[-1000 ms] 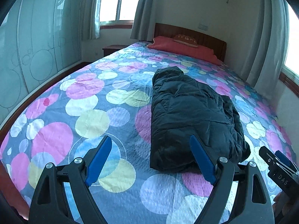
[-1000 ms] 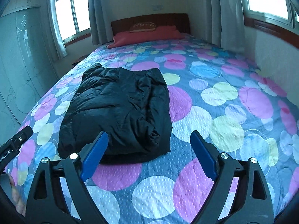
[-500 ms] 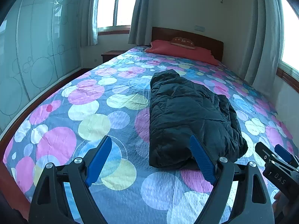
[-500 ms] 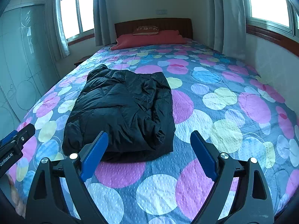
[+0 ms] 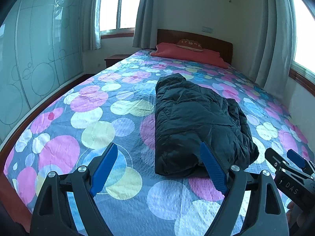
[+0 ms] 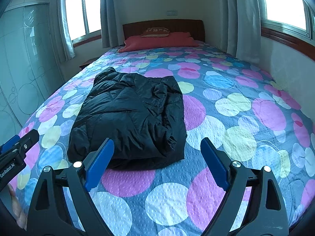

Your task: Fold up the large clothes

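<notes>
One black jacket (image 5: 198, 122) is seen folded on one bed (image 5: 98, 102). One red pillow (image 5: 189, 54) and one small cushion (image 5: 189, 43) are seen at the head. Two windows (image 6: 82, 9) (image 6: 283, 2) are seen. Two grippers (image 5: 158, 169) (image 6: 157, 164) are counted, each with two blue jaws held apart.

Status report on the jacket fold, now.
Left gripper open, right gripper open, both empty, off the bed. Black puffer jacket lies folded on the bedspread. Nothing in the way.
</notes>
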`<state>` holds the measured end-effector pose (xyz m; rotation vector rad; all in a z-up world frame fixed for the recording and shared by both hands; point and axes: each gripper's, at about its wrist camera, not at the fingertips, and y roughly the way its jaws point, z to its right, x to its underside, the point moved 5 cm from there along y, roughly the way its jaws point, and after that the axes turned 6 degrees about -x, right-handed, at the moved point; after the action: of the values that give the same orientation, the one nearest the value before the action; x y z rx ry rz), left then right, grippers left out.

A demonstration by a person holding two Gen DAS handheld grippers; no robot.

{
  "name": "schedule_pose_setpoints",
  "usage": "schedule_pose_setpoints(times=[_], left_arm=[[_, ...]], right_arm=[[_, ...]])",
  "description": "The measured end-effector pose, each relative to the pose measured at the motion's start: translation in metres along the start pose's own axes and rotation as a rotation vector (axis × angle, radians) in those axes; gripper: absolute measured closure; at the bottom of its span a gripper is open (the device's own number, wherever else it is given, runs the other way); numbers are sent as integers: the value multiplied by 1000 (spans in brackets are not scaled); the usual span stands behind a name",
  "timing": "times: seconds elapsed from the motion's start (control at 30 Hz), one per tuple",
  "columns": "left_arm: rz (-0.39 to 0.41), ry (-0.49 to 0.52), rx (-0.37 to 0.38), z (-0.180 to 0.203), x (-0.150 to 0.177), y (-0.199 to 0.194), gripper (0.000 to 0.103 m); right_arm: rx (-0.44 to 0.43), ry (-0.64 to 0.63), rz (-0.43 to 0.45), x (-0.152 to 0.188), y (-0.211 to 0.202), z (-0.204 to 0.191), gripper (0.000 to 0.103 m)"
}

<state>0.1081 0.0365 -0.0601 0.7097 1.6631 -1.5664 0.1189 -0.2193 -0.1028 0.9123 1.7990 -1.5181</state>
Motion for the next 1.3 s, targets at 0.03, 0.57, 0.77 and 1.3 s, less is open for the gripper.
schedule_pose_setpoints(times=[0.03,0.57,0.77,1.3], left_arm=[[1,1,1,0,0,0,19],[4,0,3,0,0,-1,19],[3,2,6,0,0,-2,19],[68,23,-12,5,-8,-20,19]], right_arm=[[1,0,0,0,0,0,14],[-1,-4,4,-1,-1,-2,14],[-3,-9,7,-3,-2,-3,14],[-5,-18,19,-4,-8,-6,14]])
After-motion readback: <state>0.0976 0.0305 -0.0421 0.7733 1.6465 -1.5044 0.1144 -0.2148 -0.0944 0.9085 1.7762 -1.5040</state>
